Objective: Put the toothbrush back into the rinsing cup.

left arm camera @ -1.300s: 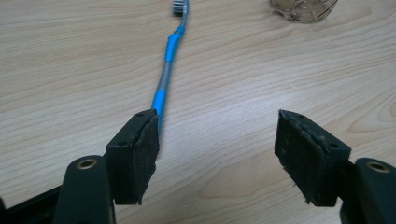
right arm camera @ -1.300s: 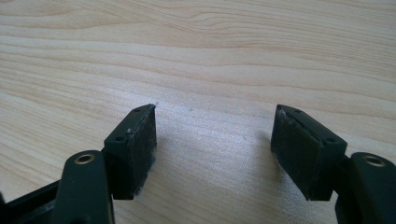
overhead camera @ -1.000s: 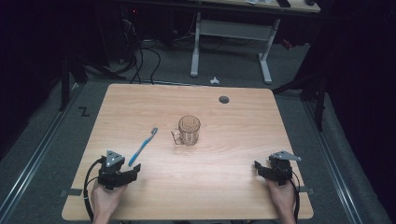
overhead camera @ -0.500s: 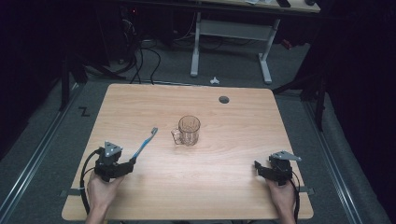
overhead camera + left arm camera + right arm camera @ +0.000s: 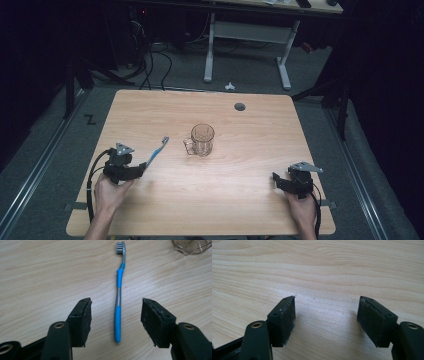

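A blue and grey toothbrush (image 5: 118,290) lies flat on the wooden table (image 5: 240,200), its bristled head pointing away from me. My left gripper (image 5: 116,317) straddles the handle end; its jaws have just been closing, but both pads stand clear of the handle. From above, the left gripper (image 5: 142,167) sits at the near end of the toothbrush (image 5: 157,151), left of a clear glass mug (image 5: 201,140) standing upright at the table's middle. My right gripper (image 5: 276,181) rests open near the front right; in its own view the gripper (image 5: 325,315) has bare wood between the jaws.
A dark round grommet (image 5: 240,106) is set into the table near its far edge. The mug's rim (image 5: 191,246) shows at the top right of the left gripper view. Beyond the table stand a desk frame (image 5: 245,45) and floor cables (image 5: 150,60).
My left hand has moved left and forward along the table, up to the toothbrush's handle end, and its jaws stand narrower. The right hand, the mug and the toothbrush have stayed put.
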A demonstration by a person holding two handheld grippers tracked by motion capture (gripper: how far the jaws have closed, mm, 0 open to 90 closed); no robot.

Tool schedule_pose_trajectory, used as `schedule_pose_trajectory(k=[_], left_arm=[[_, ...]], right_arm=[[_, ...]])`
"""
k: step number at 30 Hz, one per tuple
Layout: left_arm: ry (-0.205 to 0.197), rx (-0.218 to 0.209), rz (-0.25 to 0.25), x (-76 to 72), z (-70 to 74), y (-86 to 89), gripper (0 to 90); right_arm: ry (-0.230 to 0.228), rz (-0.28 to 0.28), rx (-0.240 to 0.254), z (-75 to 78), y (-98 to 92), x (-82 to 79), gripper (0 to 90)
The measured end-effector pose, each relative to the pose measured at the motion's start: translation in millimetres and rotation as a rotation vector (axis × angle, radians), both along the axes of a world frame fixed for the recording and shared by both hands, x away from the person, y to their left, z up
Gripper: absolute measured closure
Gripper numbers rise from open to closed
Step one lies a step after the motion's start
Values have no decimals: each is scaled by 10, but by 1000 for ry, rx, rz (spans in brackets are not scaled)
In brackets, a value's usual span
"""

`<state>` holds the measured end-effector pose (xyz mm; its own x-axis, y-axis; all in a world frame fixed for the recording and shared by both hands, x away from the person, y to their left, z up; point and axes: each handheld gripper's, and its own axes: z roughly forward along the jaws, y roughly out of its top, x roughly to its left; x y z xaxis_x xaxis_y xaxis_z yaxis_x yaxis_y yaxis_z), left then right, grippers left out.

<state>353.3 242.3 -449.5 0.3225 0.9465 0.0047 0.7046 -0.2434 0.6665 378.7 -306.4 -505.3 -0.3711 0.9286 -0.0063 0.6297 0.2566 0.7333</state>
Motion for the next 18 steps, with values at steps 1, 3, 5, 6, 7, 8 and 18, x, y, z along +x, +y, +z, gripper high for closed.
schedule_pose_trajectory(k=[1,3,5,6,7,8,18], left_arm=[[1,-2,-2,19,2,-3,428],[5,18,-6,59,11,-17,432],[4,25,-12,101,32,-40,442],[3,29,-15,111,38,-46,446],[3,35,-22,138,52,-61,451],[4,39,-25,155,61,-70,455],[30,63,-65,377,116,-172,506]], right_arm=[[0,0,0,0,0,0,312],[0,0,0,0,0,-1,313],[0,1,0,0,-1,-1,312],[0,1,0,0,-1,-1,312],[0,1,0,0,-1,-1,312],[0,1,0,0,-1,-1,312],[0,2,-2,0,-1,-2,312]])
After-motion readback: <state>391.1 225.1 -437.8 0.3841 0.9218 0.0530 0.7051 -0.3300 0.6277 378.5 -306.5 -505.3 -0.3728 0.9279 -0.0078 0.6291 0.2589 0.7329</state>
